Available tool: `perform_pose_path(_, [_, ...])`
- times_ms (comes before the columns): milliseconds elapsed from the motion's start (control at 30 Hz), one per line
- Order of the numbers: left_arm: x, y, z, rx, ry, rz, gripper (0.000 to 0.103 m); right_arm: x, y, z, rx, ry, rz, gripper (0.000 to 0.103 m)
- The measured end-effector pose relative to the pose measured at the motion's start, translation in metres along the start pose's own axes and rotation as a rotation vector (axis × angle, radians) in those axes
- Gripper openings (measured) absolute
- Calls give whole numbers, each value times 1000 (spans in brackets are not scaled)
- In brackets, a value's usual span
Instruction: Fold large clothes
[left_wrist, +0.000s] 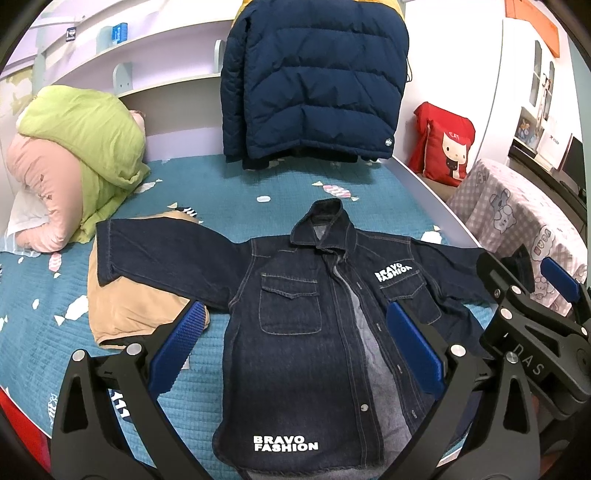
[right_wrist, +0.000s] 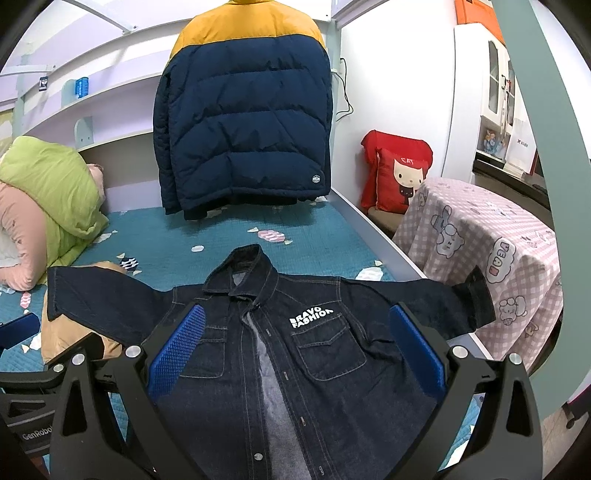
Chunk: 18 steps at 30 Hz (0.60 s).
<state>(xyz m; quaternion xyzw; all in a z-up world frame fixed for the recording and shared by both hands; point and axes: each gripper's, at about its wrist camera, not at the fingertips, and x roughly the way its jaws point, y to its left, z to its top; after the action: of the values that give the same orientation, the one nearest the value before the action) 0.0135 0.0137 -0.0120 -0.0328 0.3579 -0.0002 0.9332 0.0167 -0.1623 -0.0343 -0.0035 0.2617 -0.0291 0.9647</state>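
A dark denim jacket (left_wrist: 295, 350) with white "BRAVO FASHION" print lies front up on the teal bedspread (left_wrist: 207, 192), both sleeves spread out and its front placket slightly parted. My left gripper (left_wrist: 295, 332) hovers open over the jacket's lower left half, holding nothing. The right gripper (left_wrist: 535, 277) shows at the right by the sleeve cuff. In the right wrist view the jacket (right_wrist: 325, 376) fills the lower middle, and my right gripper (right_wrist: 295, 332) stands open above its chest, empty. The right sleeve cuff (right_wrist: 476, 299) hangs past the bed edge.
A folded tan garment (left_wrist: 122, 306) lies under the jacket's left sleeve. Green and pink bedding (left_wrist: 81, 147) is piled at the far left. A navy and yellow puffer jacket (right_wrist: 243, 122) hangs at the bed's far end. A pink checked cloth-covered stand (right_wrist: 491, 251) and a red cushion (right_wrist: 399, 173) sit right of the bed.
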Motion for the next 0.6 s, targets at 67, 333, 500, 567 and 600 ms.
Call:
perform_pose_path(67, [2,1,0,-1,7,-1,99,2,0,0,-1,5,0,96])
perform_pose_path(333, [11,4,1,-10,35,-3,99,10,4,2,-5,29,5,96])
perform_pose_path(500, [15,6,1,-15,50,-5,99,16,7,3,-11,40,5,96])
perform_pose_path(567, [17,8,2,-17,56,-3,99,18,9,3,-13,47,7,96])
perform_pose_path(600, [17,8,2,-20,60,-2,99,19,10,3,-14,52,10,96])
